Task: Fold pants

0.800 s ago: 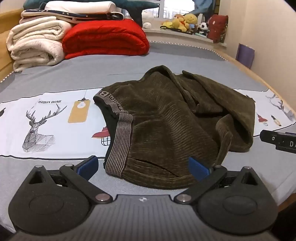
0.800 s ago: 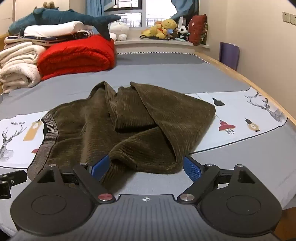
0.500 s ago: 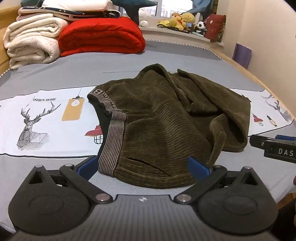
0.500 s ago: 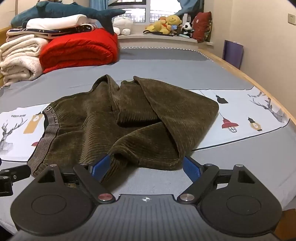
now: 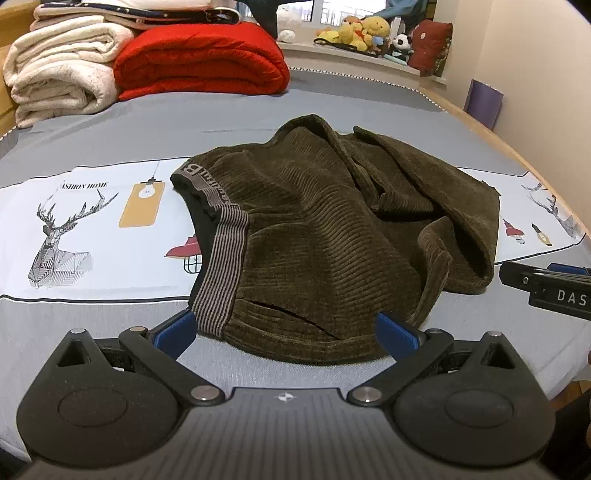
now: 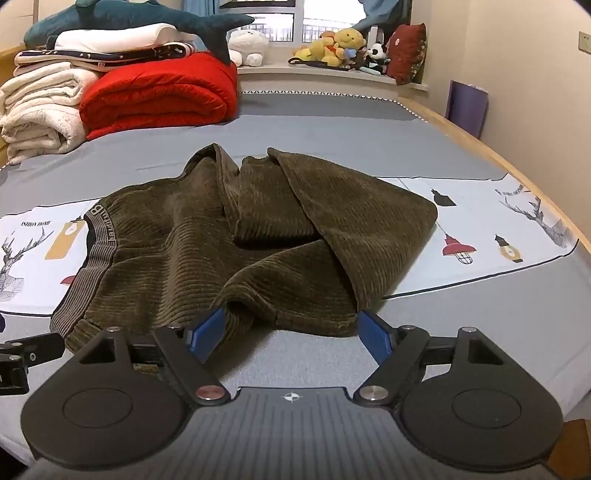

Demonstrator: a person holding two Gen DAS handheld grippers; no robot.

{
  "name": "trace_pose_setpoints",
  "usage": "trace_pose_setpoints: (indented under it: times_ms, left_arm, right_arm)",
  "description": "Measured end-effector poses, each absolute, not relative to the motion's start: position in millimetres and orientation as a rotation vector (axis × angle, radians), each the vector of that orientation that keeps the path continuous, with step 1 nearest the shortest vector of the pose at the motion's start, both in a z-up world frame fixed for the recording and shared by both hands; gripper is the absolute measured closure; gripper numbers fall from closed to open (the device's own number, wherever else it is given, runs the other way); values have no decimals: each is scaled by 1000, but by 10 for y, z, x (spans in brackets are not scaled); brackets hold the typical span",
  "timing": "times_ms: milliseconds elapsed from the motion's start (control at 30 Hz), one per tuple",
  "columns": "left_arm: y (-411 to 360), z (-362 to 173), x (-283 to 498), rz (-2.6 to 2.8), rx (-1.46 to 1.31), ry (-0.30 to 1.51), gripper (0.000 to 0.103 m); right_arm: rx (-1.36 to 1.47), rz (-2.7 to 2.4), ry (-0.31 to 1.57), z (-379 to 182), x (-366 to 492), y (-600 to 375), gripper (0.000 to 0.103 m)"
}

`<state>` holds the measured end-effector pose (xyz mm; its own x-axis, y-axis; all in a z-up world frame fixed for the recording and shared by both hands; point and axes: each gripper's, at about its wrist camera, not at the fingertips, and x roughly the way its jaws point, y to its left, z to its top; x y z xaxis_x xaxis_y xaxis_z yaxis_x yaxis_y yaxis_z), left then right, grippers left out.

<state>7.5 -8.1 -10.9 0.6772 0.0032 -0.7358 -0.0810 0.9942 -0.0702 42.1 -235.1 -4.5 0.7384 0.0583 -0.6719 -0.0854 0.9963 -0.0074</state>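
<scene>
Dark olive corduroy pants (image 5: 332,236) lie crumpled on the bed, with a striped grey waistband (image 5: 221,266) at their left and the legs bunched to the right. They also show in the right wrist view (image 6: 258,251). My left gripper (image 5: 286,332) is open, its blue pads on either side of the pants' near hem by the waistband. My right gripper (image 6: 293,332) is open at the near edge of a folded leg end; its left pad (image 6: 207,328) touches the cloth. The right gripper's tip shows at the right in the left wrist view (image 5: 546,288).
The bed (image 5: 258,110) has a grey sheet with a white printed band. Folded white blankets (image 5: 62,85), a red quilt (image 5: 199,62) and a stuffed shark (image 6: 147,18) are stacked at the far left. Plush toys (image 6: 340,48) sit on the sill. The bed's wooden edge (image 6: 517,166) runs along the right.
Both grippers have moved forward toward the pants, which now fill more of each view. Both stay open. The pants have not moved.
</scene>
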Motion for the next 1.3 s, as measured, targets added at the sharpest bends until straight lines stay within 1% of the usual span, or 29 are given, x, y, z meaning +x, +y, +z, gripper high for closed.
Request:
trace_pose_setpoints:
  times_ms: [1300]
  left_arm:
    - [-72, -209, 115, 56, -127, 880, 0]
  right_arm:
    - [-29, 98, 758, -42, 470, -2301, 22]
